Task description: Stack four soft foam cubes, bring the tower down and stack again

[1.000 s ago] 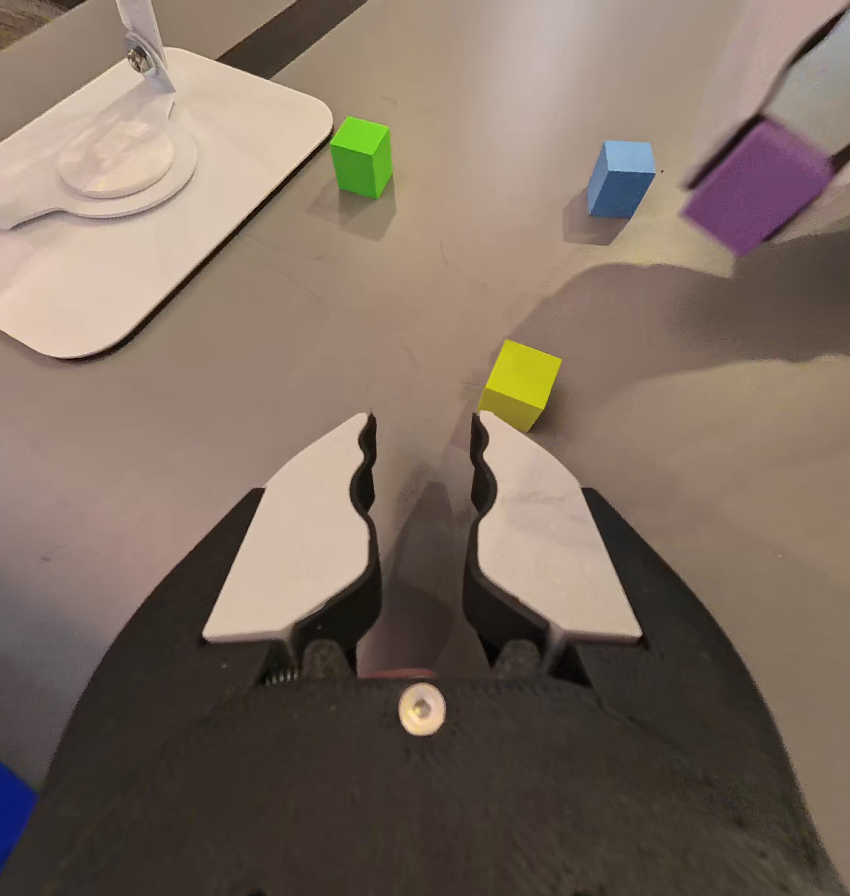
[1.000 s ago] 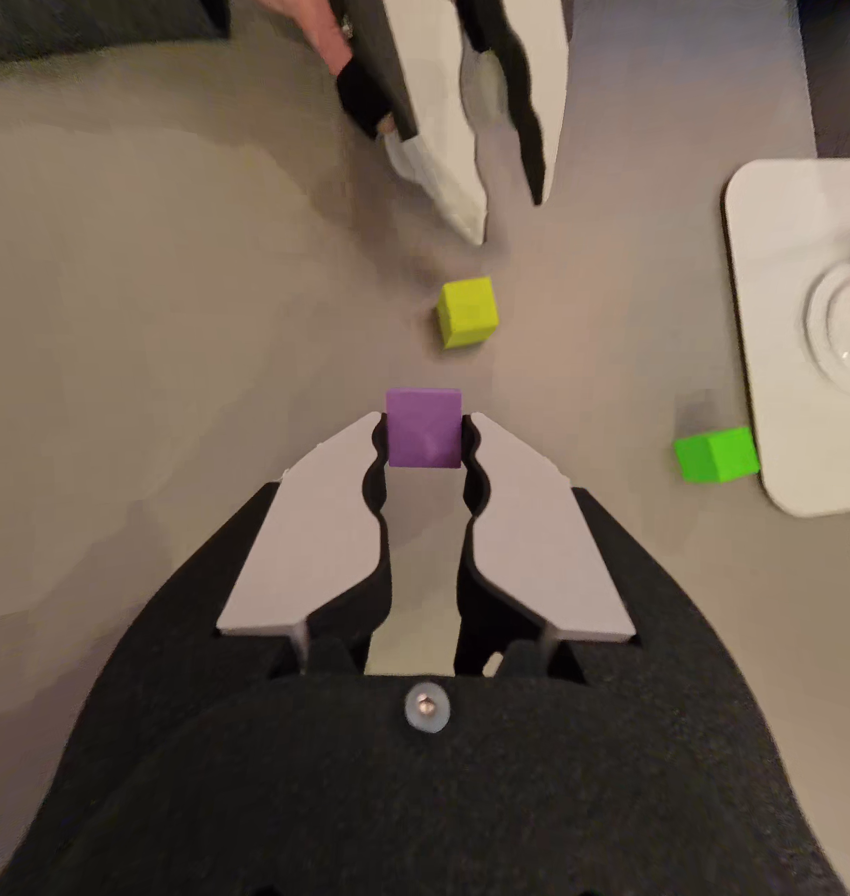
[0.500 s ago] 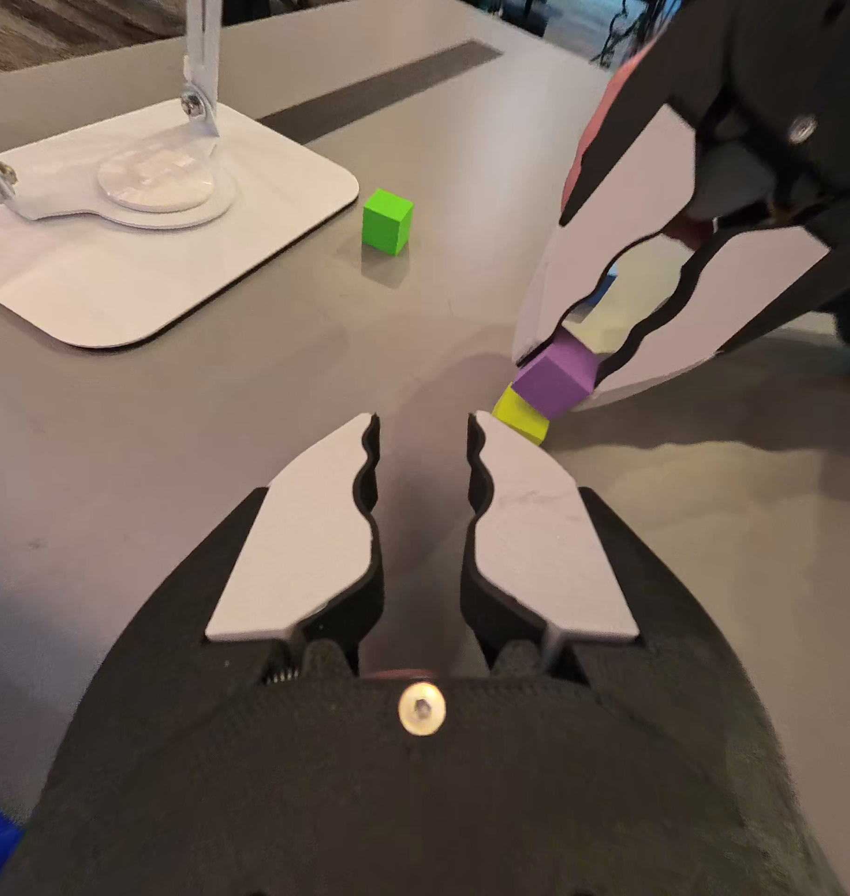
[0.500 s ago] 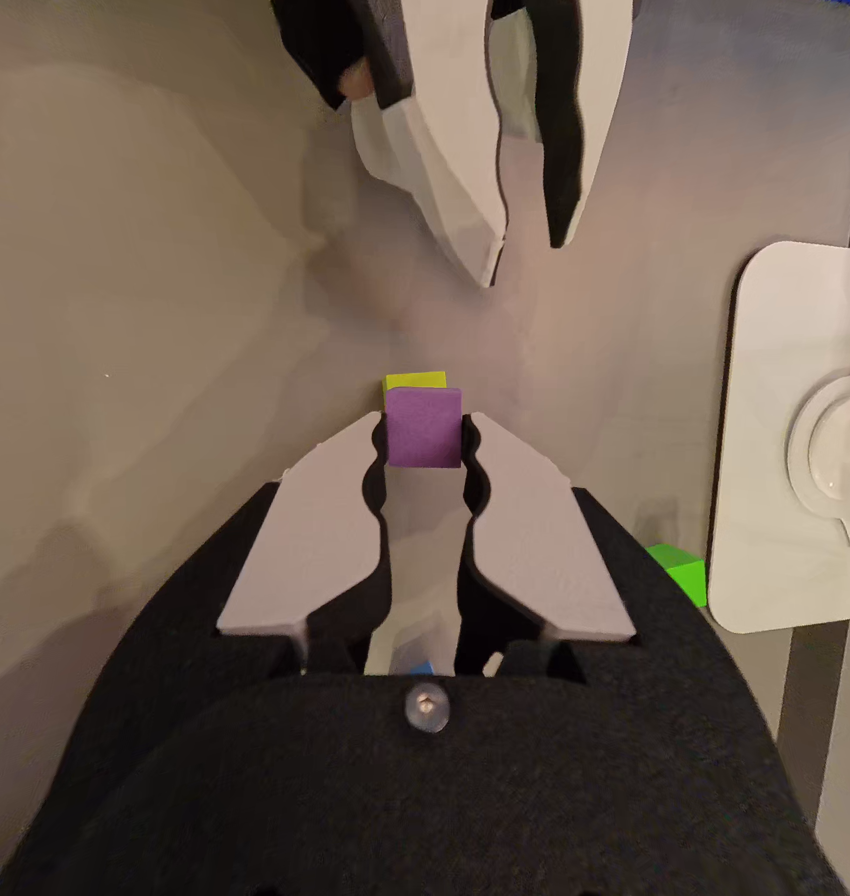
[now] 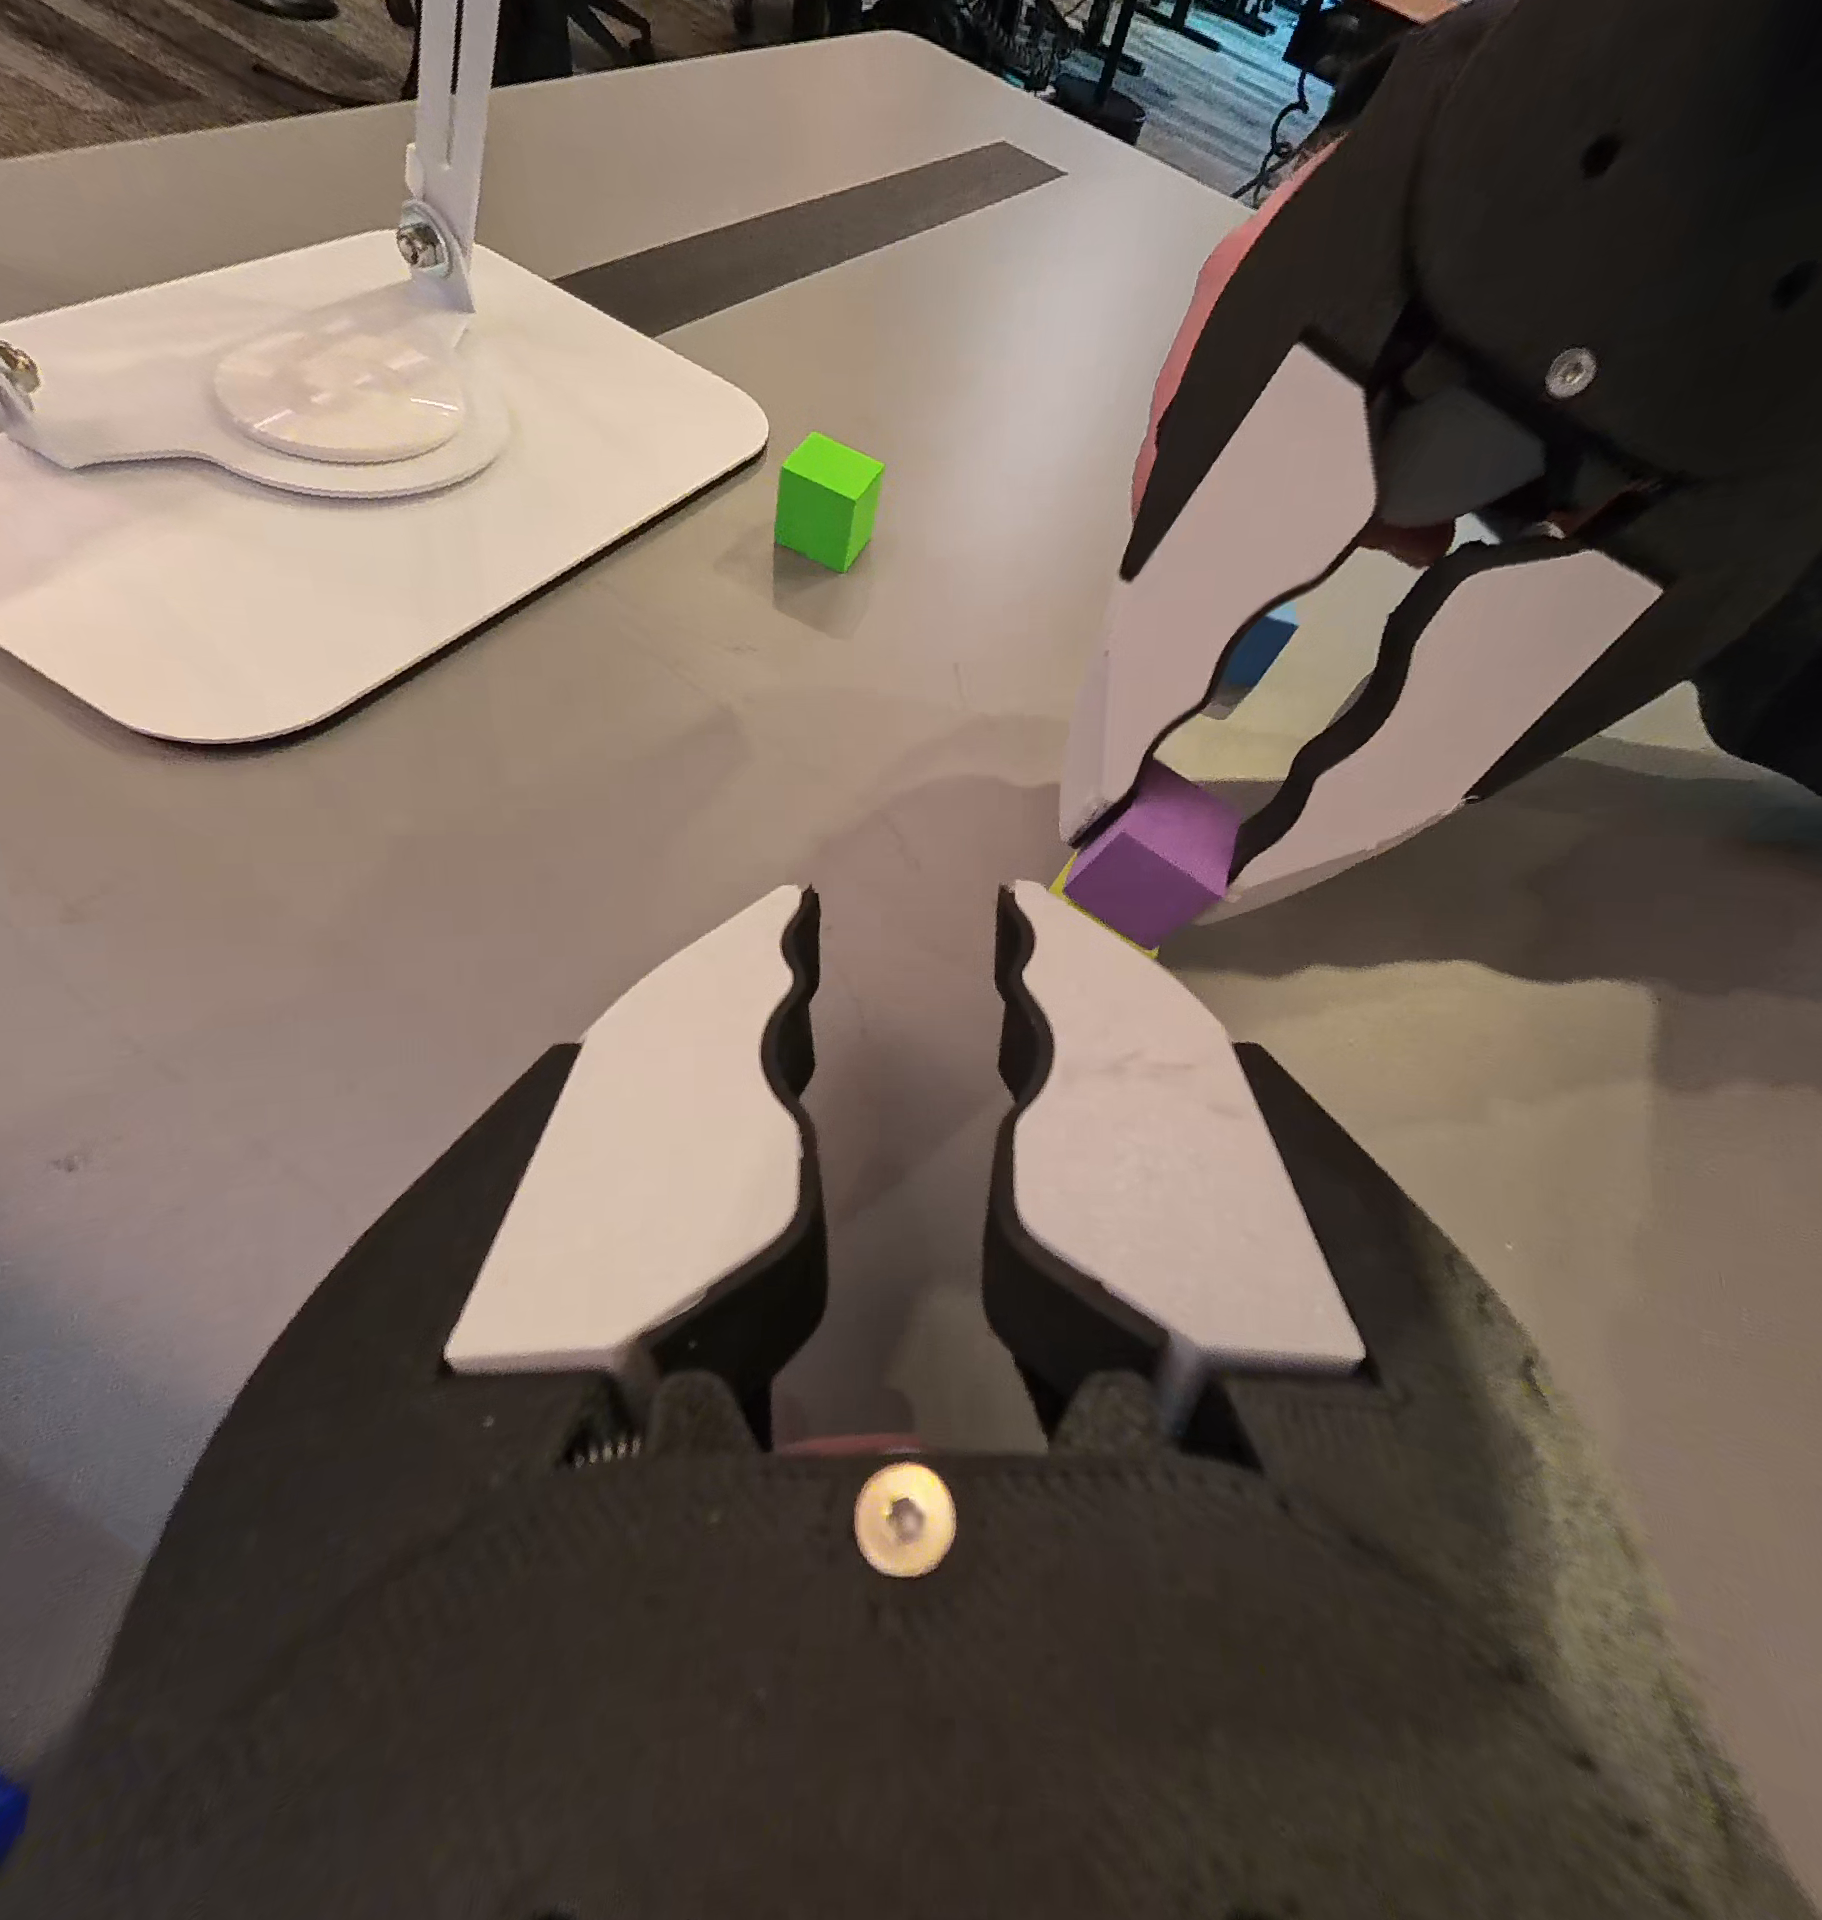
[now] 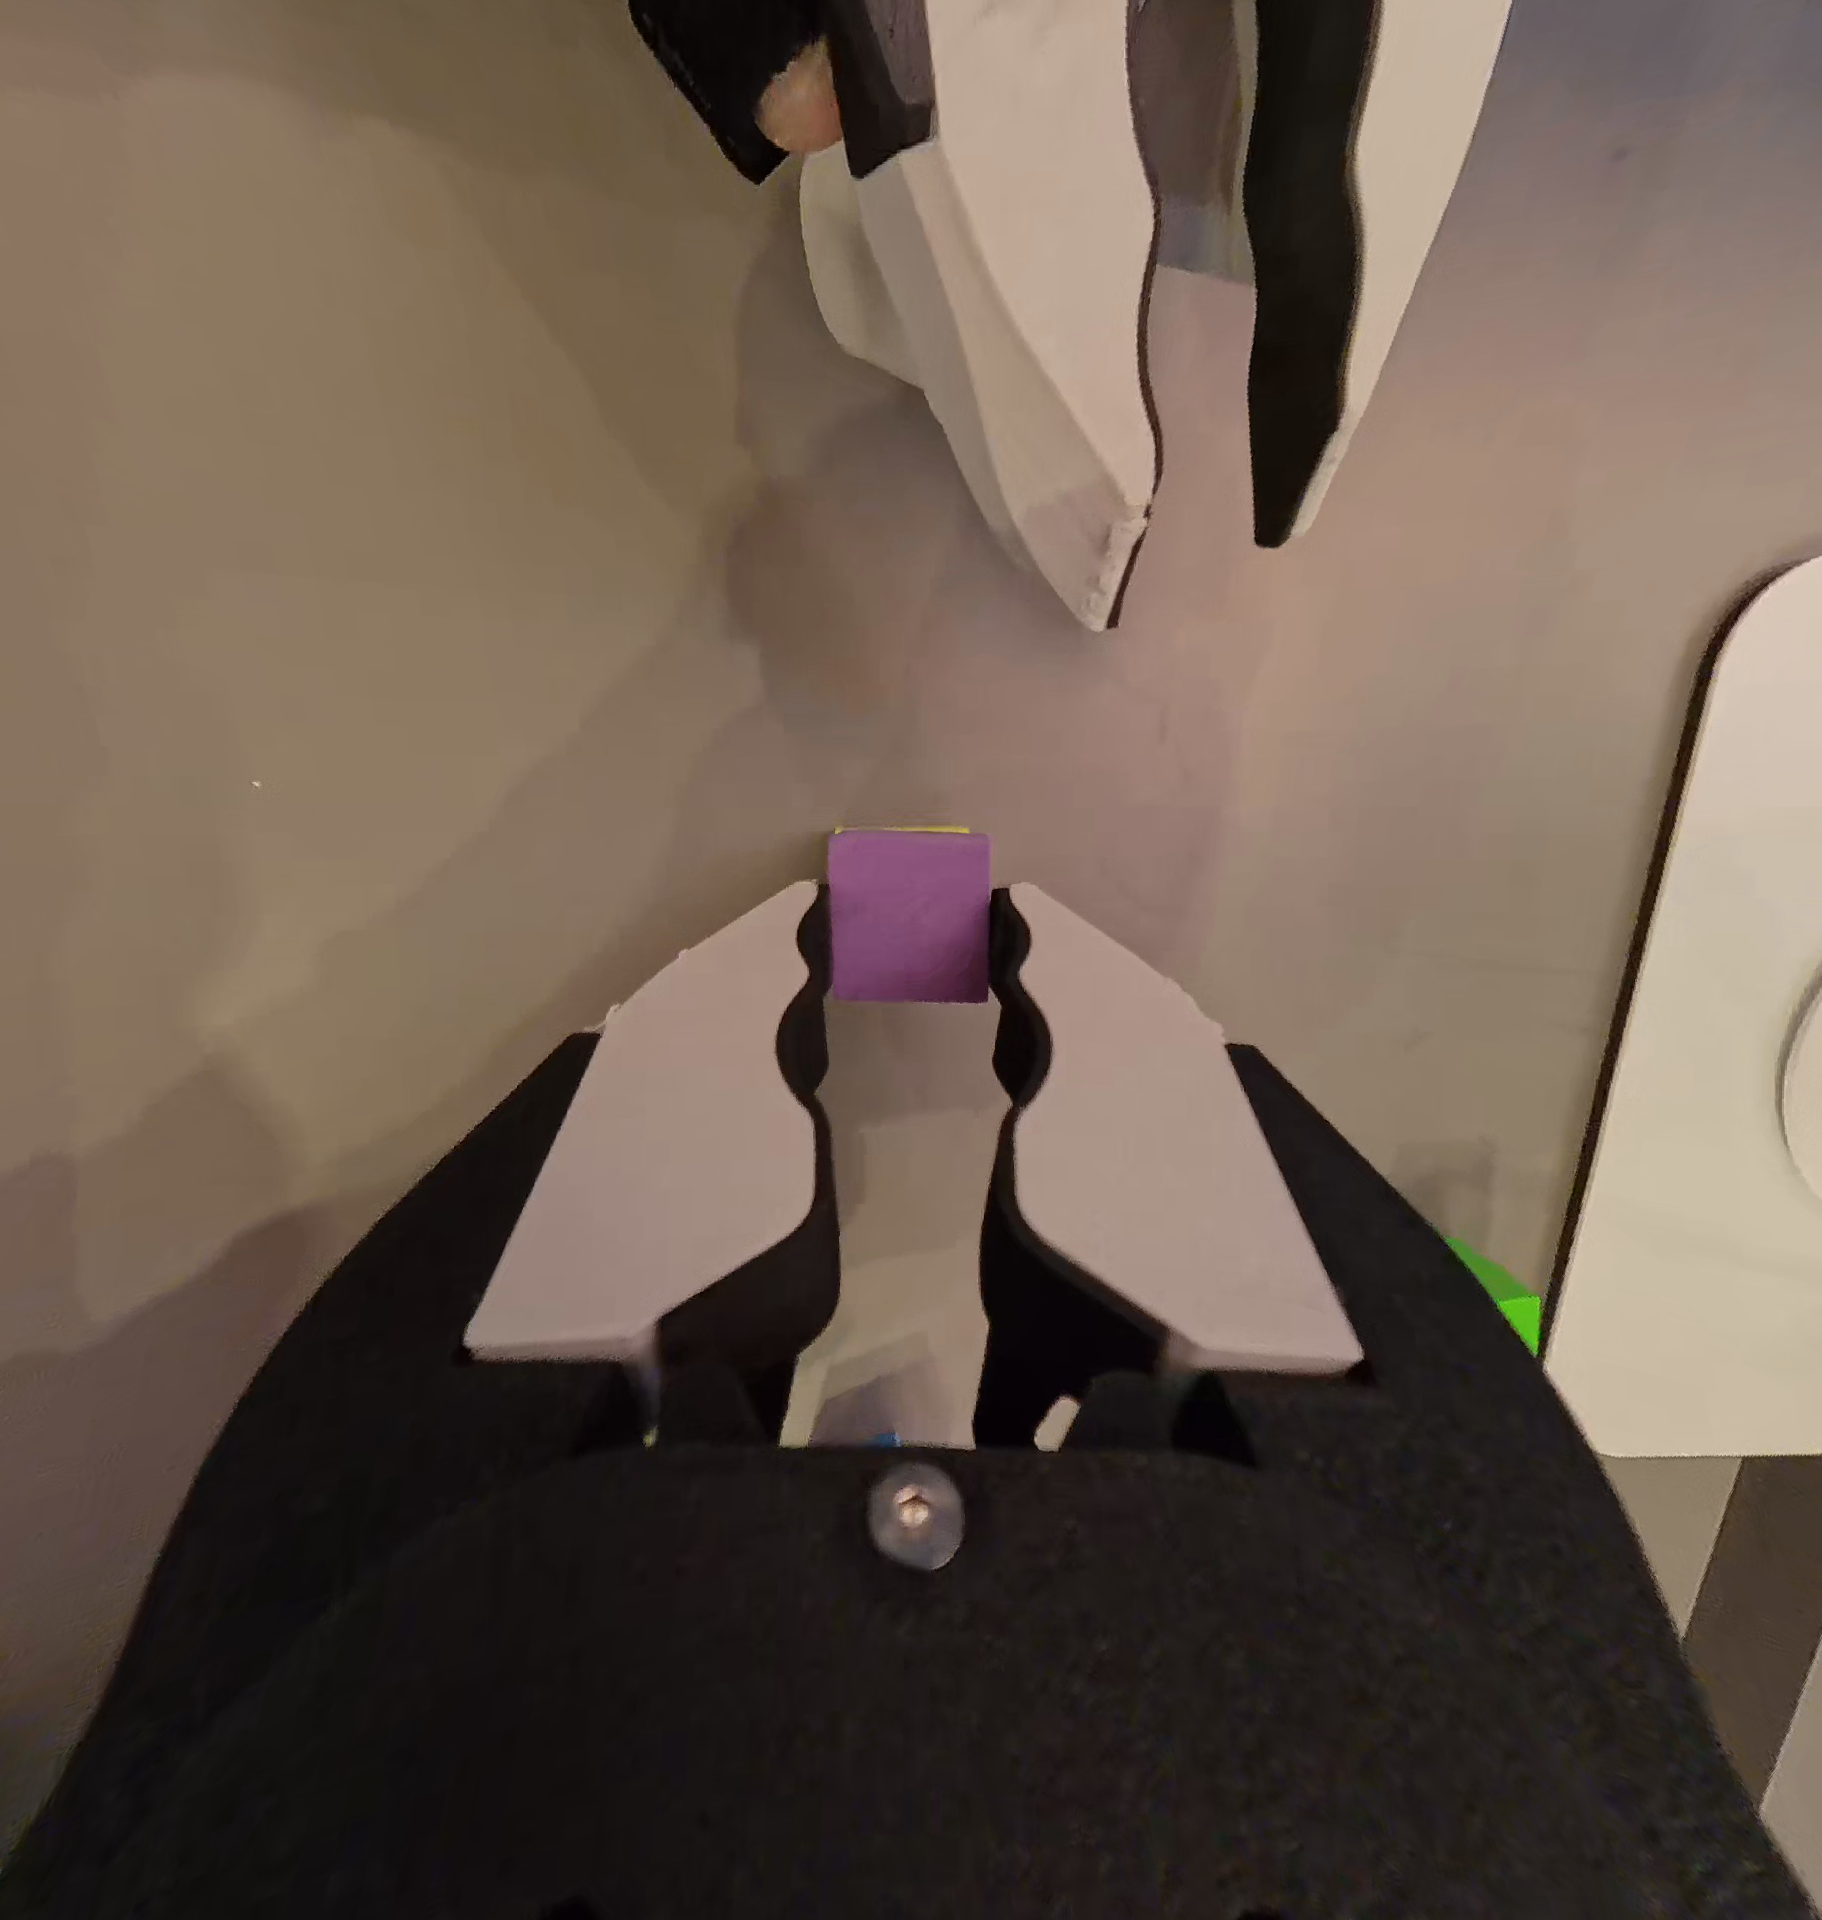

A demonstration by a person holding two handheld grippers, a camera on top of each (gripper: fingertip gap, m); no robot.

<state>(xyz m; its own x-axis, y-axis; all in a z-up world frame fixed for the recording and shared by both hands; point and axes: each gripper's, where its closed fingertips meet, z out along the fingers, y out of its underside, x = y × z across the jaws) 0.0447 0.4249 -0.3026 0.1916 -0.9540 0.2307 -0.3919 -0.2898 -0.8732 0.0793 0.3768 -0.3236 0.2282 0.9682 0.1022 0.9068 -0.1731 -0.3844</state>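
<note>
Purple cube (image 6: 908, 914) clamped between my right gripper (image 6: 908, 909) pads, sitting on the yellow cube (image 5: 1065, 881) on the table (image 5: 471, 883). My left gripper (image 5: 905, 906) hovers nearby, fingers apart, nothing in them. Green cube (image 5: 827, 502) well apart.

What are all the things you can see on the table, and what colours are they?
Purple cube: one, purple, clamped between the right gripper's fingertips, over the yellow cube.
Yellow cube: one, yellow, on the table, mostly hidden under the purple one.
Green cube: one, green, alone beside the white stand base.
Blue cube: one, blue, partly hidden behind the right gripper.
Stand base: one, white, far left.
Table: one, grey.
Left gripper: one, black and white, open, nothing in it.
Right gripper: one, black and white, holding purple cube.
</note>
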